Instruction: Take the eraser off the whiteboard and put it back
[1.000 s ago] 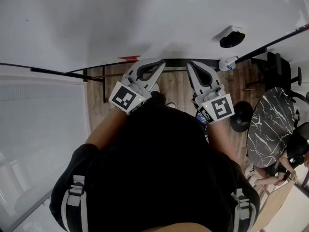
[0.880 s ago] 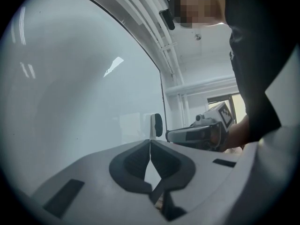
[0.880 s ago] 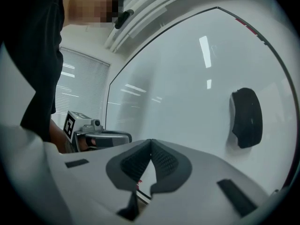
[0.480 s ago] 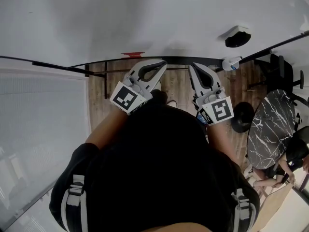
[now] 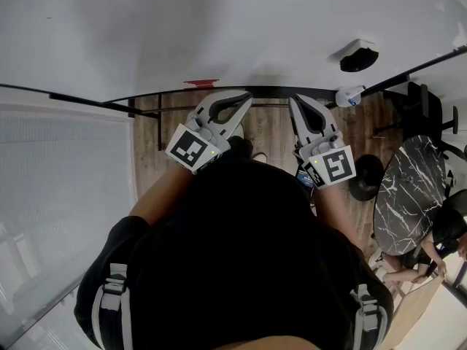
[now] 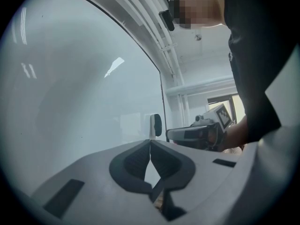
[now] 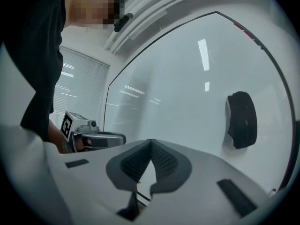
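Observation:
The black eraser with its white back sticks to the whiteboard, up and to the right of both grippers. My left gripper is shut and empty, its tips near the board's lower edge. The right gripper is shut too, with nothing in it, left of and below the eraser. In the right gripper view the eraser lies to the right of the closed tips. From the left gripper the eraser shows small and edge-on, straight ahead.
A white and blue marker lies on the board's ledge below the eraser. A small red piece sits at the board's edge. A marble table, a black chair and a seated person are at the right.
The head view has shifted slightly. Both grippers have kept still and stayed shut, and the eraser has not moved on the board.

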A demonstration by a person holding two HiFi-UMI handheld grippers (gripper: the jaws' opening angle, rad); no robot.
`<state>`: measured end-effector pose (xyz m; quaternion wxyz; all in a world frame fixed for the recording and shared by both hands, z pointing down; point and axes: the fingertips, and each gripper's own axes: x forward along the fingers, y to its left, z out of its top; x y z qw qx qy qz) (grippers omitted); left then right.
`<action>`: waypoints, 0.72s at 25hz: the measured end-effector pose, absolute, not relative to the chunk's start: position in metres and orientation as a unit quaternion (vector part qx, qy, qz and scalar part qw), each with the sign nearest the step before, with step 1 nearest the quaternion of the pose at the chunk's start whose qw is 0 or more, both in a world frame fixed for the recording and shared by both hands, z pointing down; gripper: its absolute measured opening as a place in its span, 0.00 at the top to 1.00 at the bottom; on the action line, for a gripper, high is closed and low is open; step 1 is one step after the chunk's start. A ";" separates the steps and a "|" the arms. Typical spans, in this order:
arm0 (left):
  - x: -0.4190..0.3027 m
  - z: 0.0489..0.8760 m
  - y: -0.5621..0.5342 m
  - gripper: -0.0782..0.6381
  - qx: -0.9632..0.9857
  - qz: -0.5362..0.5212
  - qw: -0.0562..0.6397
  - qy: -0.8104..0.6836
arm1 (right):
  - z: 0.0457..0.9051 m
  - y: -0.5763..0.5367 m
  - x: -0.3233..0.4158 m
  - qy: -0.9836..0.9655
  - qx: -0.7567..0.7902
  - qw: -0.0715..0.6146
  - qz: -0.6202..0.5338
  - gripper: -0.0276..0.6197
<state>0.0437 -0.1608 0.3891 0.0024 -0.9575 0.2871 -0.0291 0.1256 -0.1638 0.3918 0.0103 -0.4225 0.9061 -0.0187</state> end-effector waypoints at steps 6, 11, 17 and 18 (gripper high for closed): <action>0.042 0.389 -0.161 0.88 -0.958 -0.029 0.005 0.284 | 0.391 -0.162 0.124 0.905 -0.424 0.002 -0.013 0.95; 0.042 0.389 -0.160 0.88 -0.959 -0.025 0.006 0.281 | 0.392 -0.160 0.123 0.905 -0.425 -0.003 -0.009 0.96; 0.042 0.389 -0.160 0.88 -0.960 -0.026 0.006 0.278 | 0.389 -0.158 0.123 0.904 -0.427 -0.001 -0.006 0.96; 0.042 0.389 -0.159 0.88 -0.960 -0.025 0.007 0.277 | 0.389 -0.158 0.123 0.904 -0.427 -0.002 -0.005 0.96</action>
